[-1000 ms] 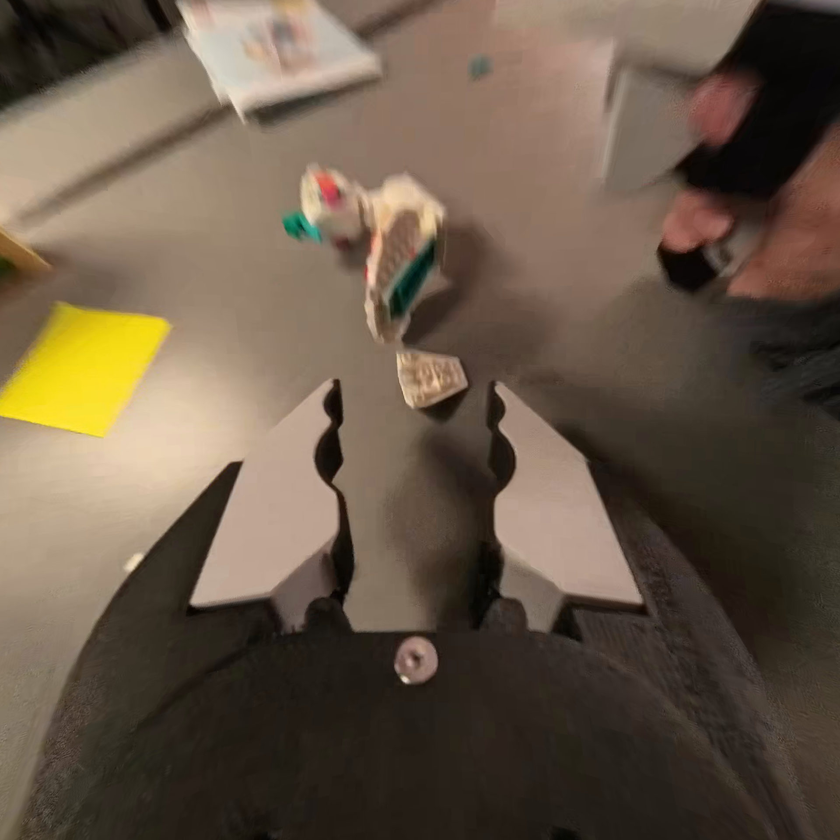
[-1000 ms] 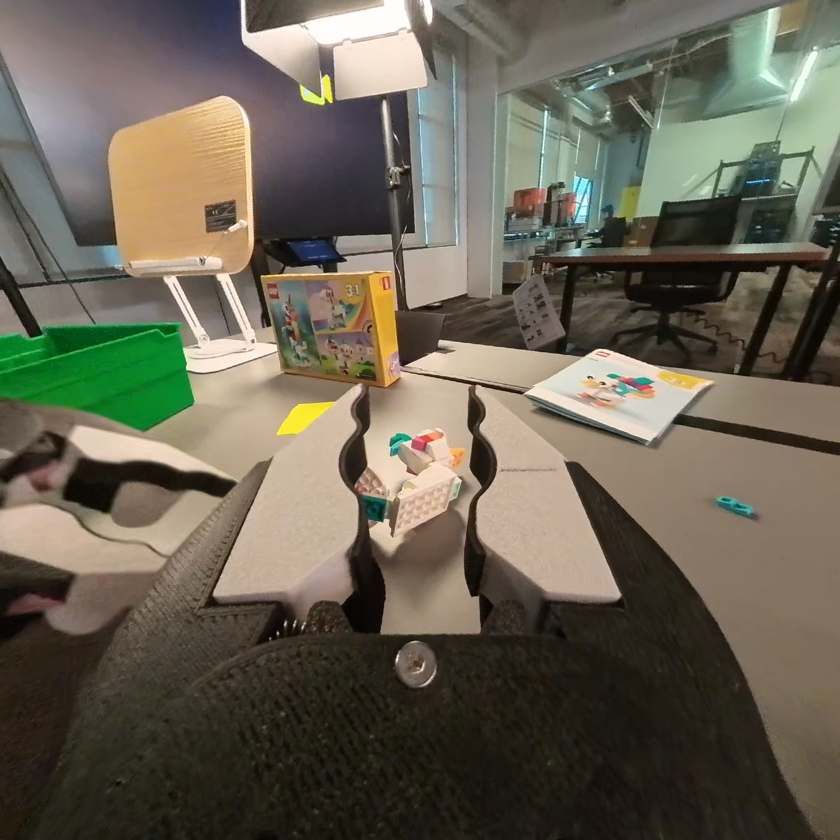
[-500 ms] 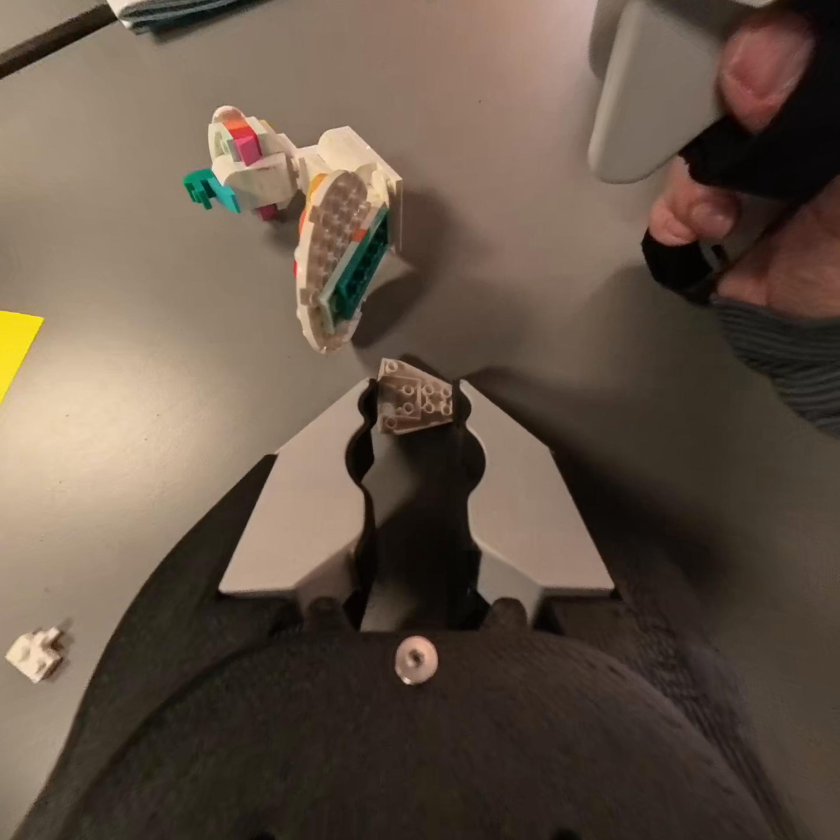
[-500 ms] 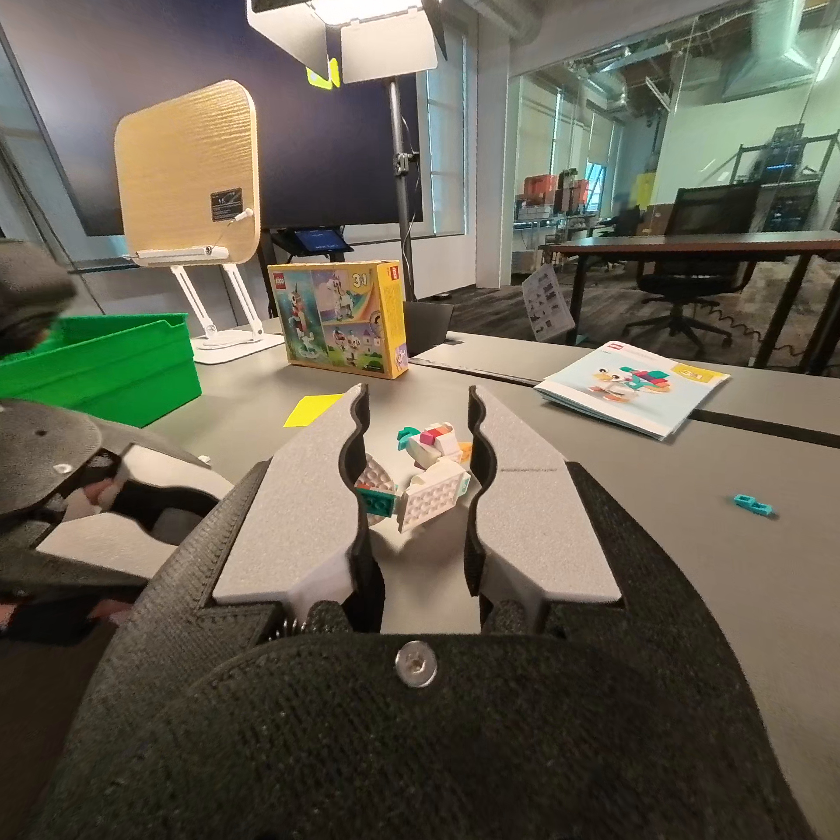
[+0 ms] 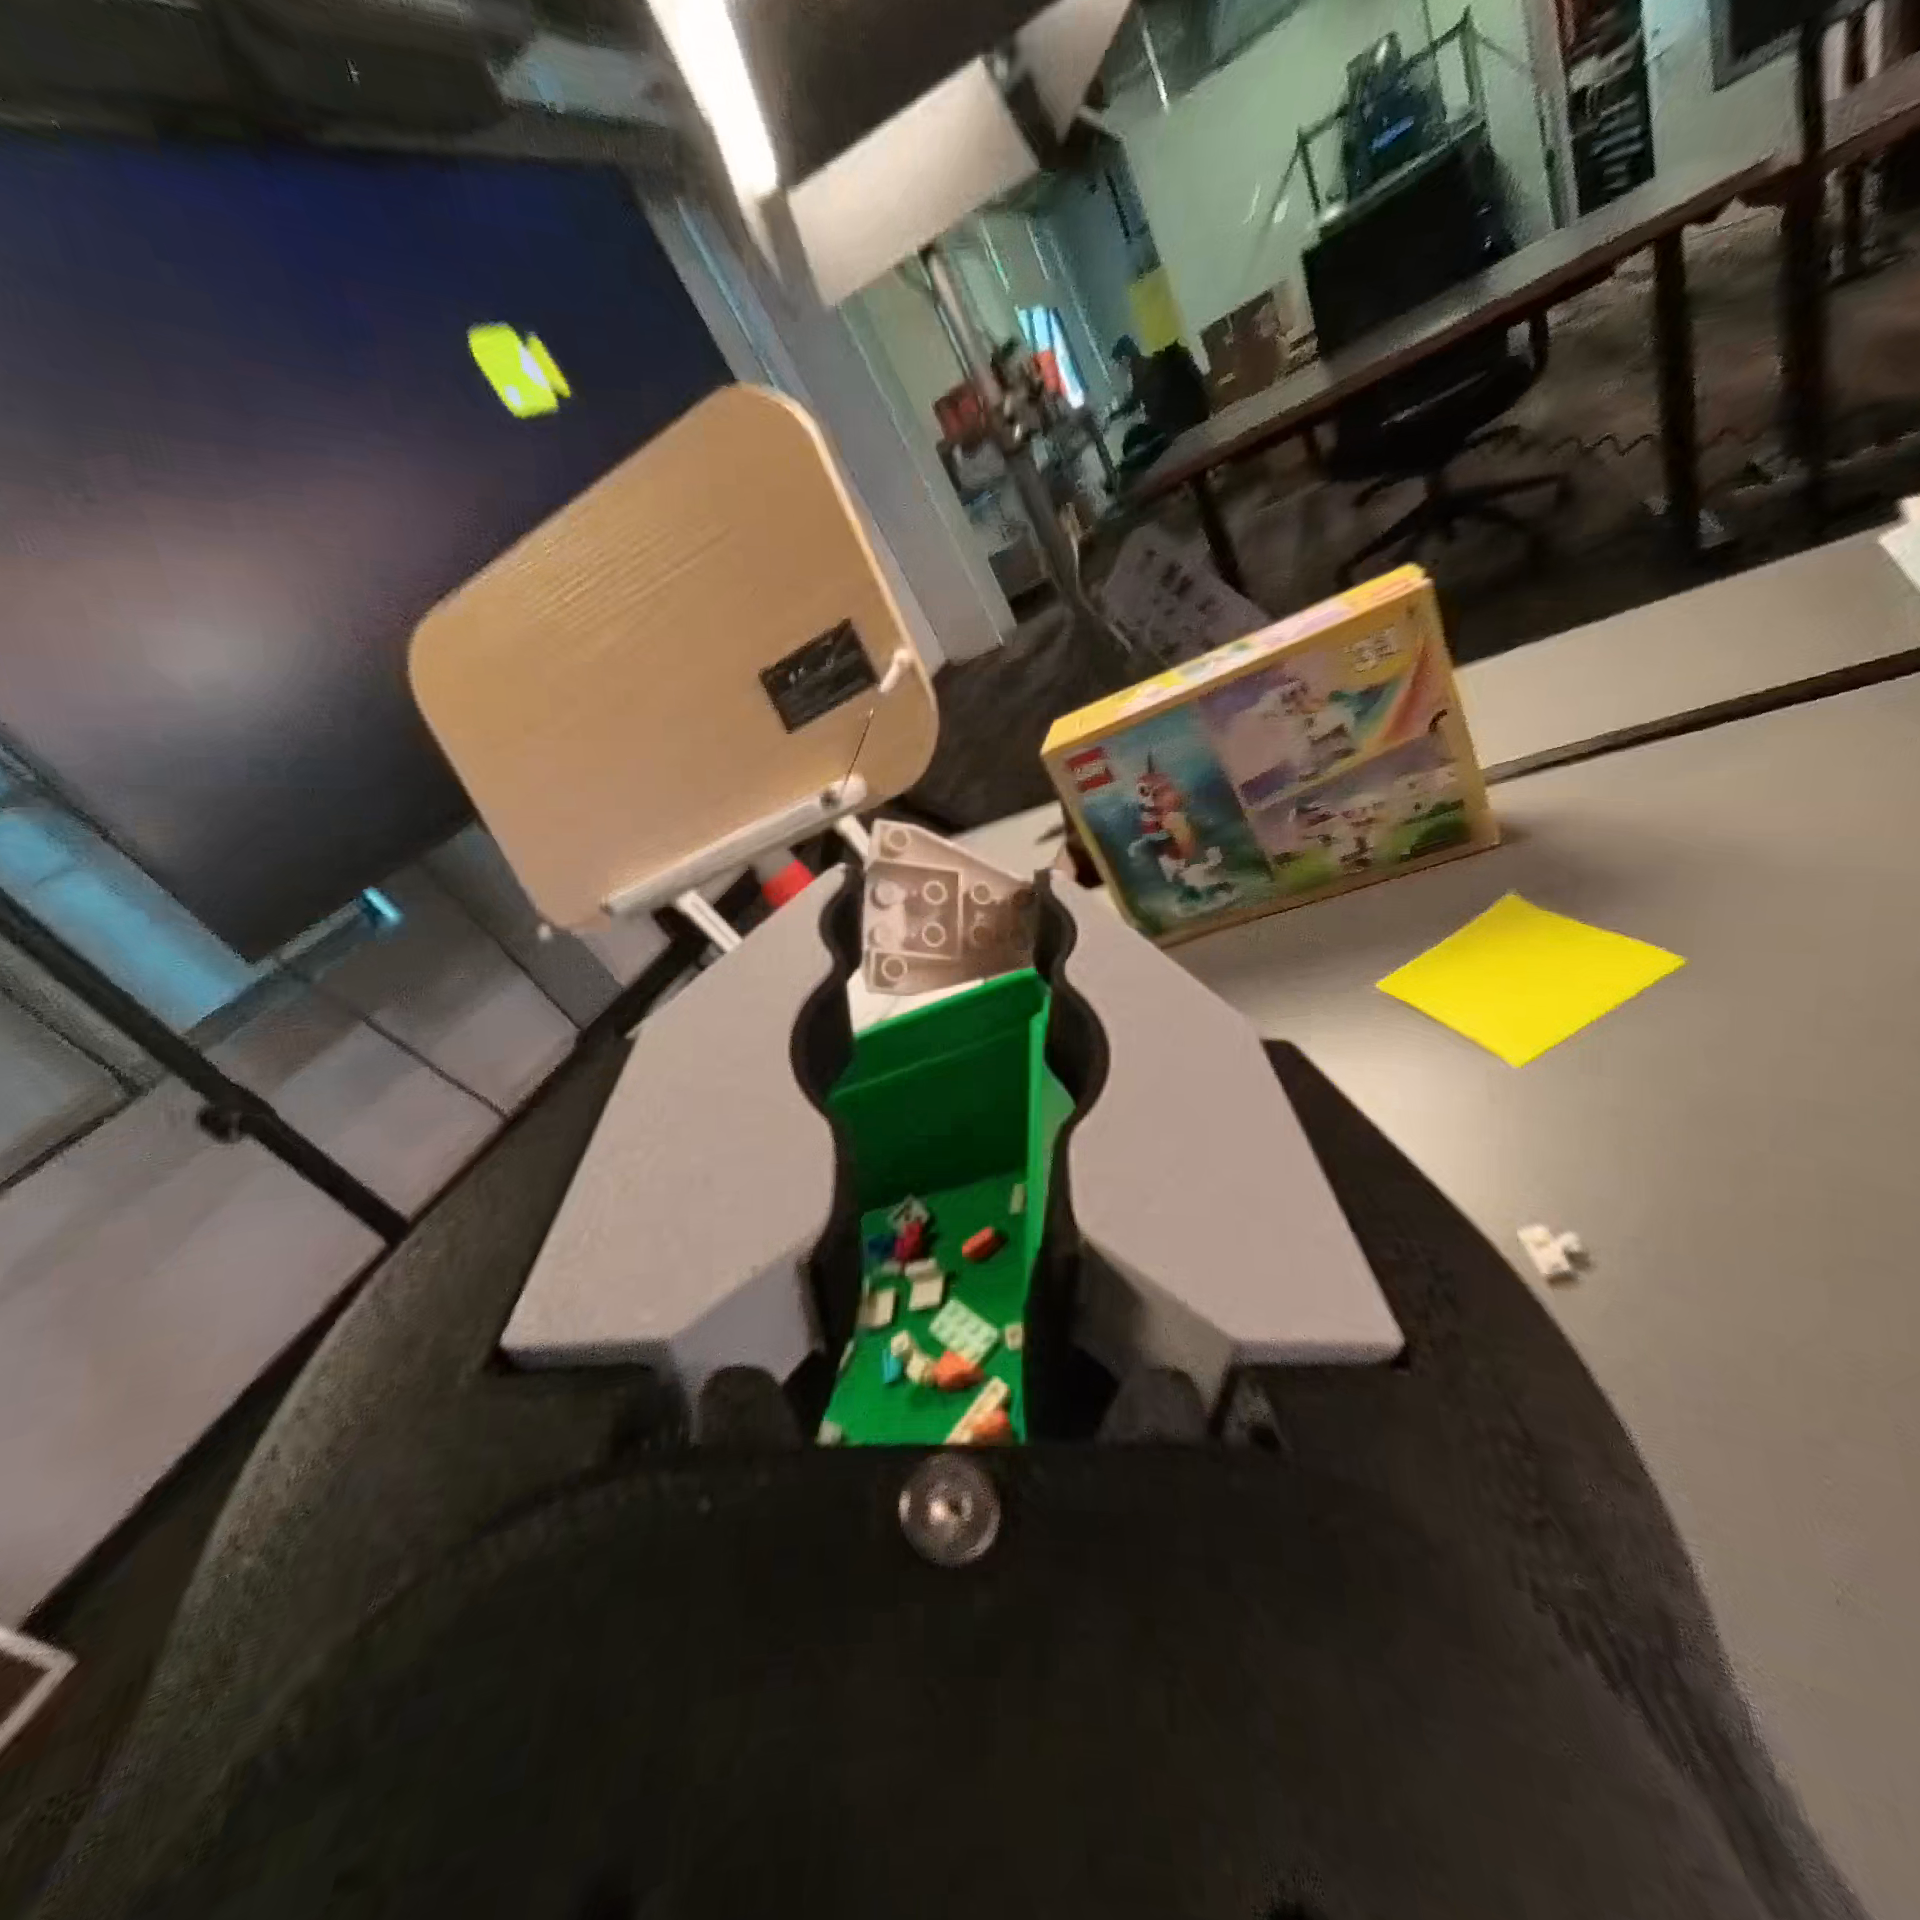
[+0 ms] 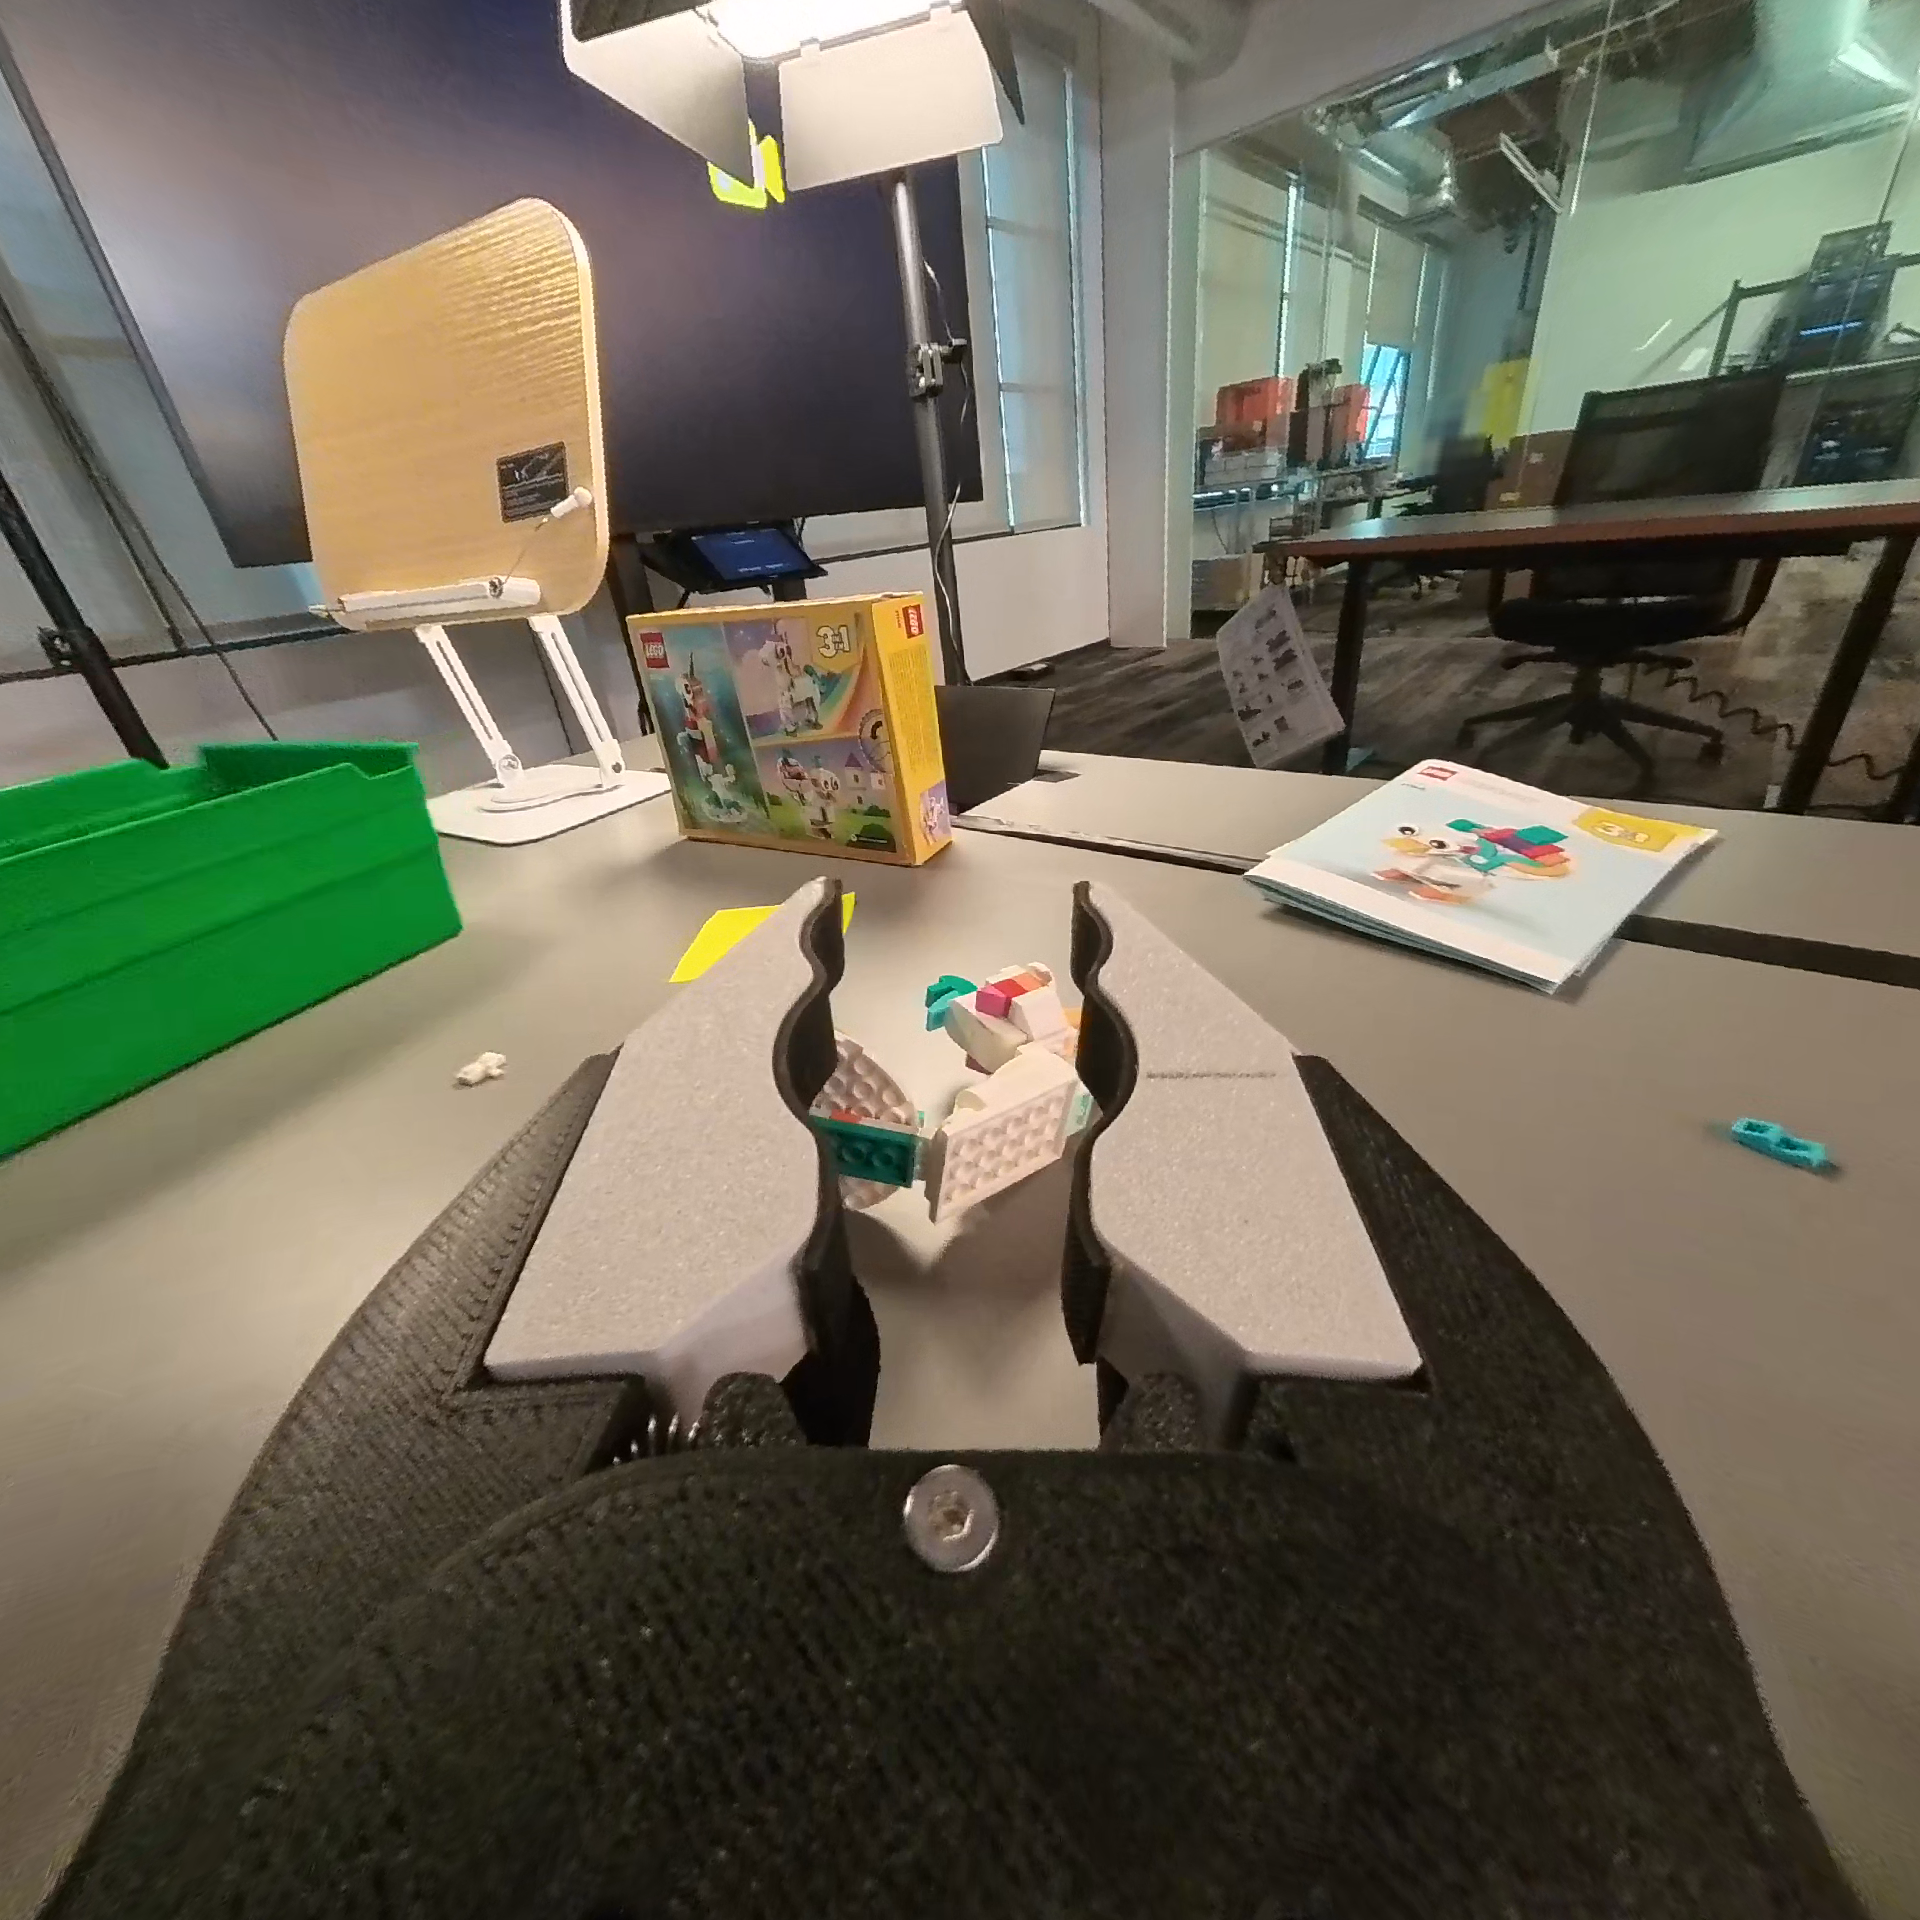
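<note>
My left gripper (image 5: 940,914) is shut on a small white wedge plate (image 5: 935,920), pinched between the fingertips and held in the air above a green bin (image 5: 935,1070) with several loose bricks on its floor. My right gripper (image 6: 951,914) is open and empty, low over the grey table, its fingers either side of a white, teal and pink brick bird model (image 6: 966,1081) that lies on the table. The green bin also shows in the right wrist view (image 6: 208,914) at the left.
A yellow toy box (image 6: 795,738), a wooden board on a white stand (image 6: 447,416), a yellow paper (image 5: 1527,977), an instruction booklet (image 6: 1475,883), a teal piece (image 6: 1782,1143) and a small white piece (image 6: 480,1067) sit on the table. Some 35 cm of space lies between my two pairs of fingers.
My left gripper closed on the white wedge plate beside the model, lifted it and swung left over the green bin. My right gripper stayed open, nearly still.
</note>
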A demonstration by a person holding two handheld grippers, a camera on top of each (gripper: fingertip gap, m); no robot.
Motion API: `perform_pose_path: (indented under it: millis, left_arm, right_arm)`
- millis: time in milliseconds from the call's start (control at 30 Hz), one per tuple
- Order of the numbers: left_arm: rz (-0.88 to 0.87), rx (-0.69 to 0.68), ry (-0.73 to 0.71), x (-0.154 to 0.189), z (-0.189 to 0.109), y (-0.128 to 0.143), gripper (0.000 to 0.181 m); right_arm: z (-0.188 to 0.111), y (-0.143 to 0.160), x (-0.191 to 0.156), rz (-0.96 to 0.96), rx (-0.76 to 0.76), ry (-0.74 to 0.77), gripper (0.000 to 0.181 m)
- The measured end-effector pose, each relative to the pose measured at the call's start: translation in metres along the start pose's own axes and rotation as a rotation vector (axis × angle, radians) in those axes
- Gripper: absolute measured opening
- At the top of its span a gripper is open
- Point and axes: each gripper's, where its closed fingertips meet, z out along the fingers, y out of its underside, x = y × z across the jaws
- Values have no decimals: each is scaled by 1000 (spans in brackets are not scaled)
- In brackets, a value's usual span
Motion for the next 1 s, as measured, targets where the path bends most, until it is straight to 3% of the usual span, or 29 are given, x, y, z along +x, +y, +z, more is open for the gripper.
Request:
perform_pose_path:
  millis: [133, 267, 433, 700, 767, 867, 1000]
  left_arm:
    - [-87, -252, 53, -33, -5, 35, 31]
    - [-277, -565, 108, -57, -14, 99, 34]
    - [-338, -805, 161, -55, -18, 161, 62]
    - [-186, -691, 141, -23, 11, 167, 53]
    - [-206, -601, 124, -11, 23, 153, 39]
    - [-248, -481, 131, 9, 40, 127, 33]
    - [-125, -397, 82, 26, 62, 101, 24]
  right_arm:
    - [1, 0, 0, 8, -2, -1, 42]
    - [1, 1, -1, 19, -5, -9, 42]
    - [3, 3, -3, 20, -12, -17, 42]
    - [2, 3, -1, 41, -7, -17, 42]
    - [2, 2, -1, 43, -6, -17, 42]
    - [2, 2, -1, 45, -7, -19, 42]
    - [2, 1, -2, 48, -2, -23, 42]
